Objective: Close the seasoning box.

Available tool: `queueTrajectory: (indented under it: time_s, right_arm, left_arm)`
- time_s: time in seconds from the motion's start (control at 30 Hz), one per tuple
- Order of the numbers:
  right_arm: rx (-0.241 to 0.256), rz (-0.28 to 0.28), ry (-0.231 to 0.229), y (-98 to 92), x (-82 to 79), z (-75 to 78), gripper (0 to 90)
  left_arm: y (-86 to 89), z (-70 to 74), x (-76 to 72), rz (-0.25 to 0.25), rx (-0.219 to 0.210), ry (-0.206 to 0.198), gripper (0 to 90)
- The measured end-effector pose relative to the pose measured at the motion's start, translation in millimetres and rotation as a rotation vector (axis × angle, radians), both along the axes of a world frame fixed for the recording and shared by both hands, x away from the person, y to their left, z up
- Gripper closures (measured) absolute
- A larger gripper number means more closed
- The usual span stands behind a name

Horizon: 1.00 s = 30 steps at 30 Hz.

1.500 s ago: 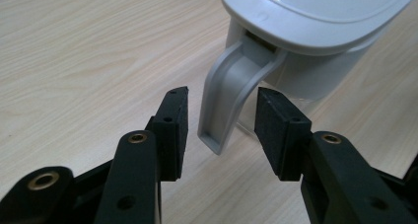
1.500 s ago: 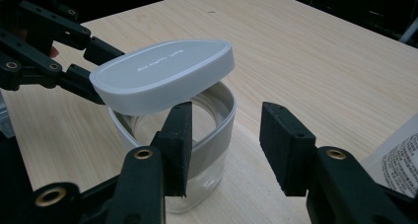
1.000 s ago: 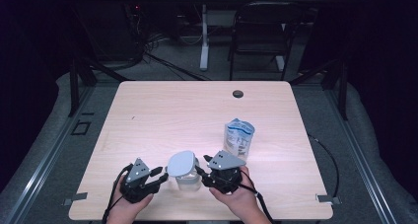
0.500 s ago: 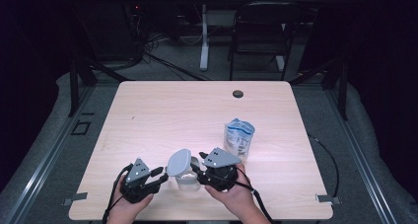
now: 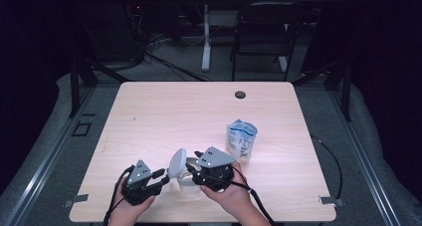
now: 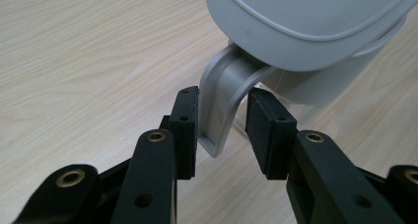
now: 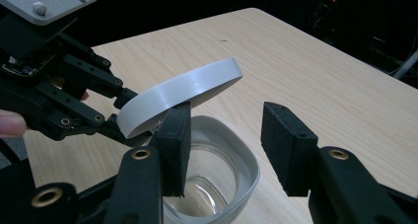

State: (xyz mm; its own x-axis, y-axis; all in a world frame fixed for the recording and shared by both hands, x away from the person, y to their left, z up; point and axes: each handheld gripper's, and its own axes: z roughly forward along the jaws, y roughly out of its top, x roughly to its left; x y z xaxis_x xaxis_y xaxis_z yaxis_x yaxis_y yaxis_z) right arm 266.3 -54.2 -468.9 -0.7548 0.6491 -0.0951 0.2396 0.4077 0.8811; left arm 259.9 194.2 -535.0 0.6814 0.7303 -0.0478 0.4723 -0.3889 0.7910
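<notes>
A clear container (image 5: 190, 185) with a grey rim (image 7: 248, 168) stands near the table's front edge. Its grey lid (image 5: 176, 163) is tilted up on edge over the container's left side. The lid's grey tab (image 6: 222, 105) sits between the pads of my left gripper (image 6: 222, 132), which is shut on it. That gripper (image 5: 160, 178) lies just left of the container. My right gripper (image 7: 231, 140) hangs open over the container's mouth, with its left fingertip (image 7: 177, 130) against the raised lid (image 7: 182, 93). In the high view the right gripper (image 5: 193, 172) is over the container.
A blue-and-white pouch (image 5: 242, 139) stands upright right of the container, behind my right hand. A dark round hole (image 5: 240, 94) sits near the table's far edge. A black chair (image 5: 263, 27) and cables lie beyond the table.
The lid lay flat on the container one second ago. It has since swung up and to the left, now standing tilted. Both hands stayed near the same spot.
</notes>
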Motion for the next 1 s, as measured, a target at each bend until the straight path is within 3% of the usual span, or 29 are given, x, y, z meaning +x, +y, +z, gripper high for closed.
queueTrajectory:
  time_s: [1.0]
  right_arm:
    - [0.006,0.032,-0.011,23.0,3.4,12.3,54.0]
  left_arm:
    - [6.6,-2.1,0.6,0.014,-0.018,0.010,62.8]
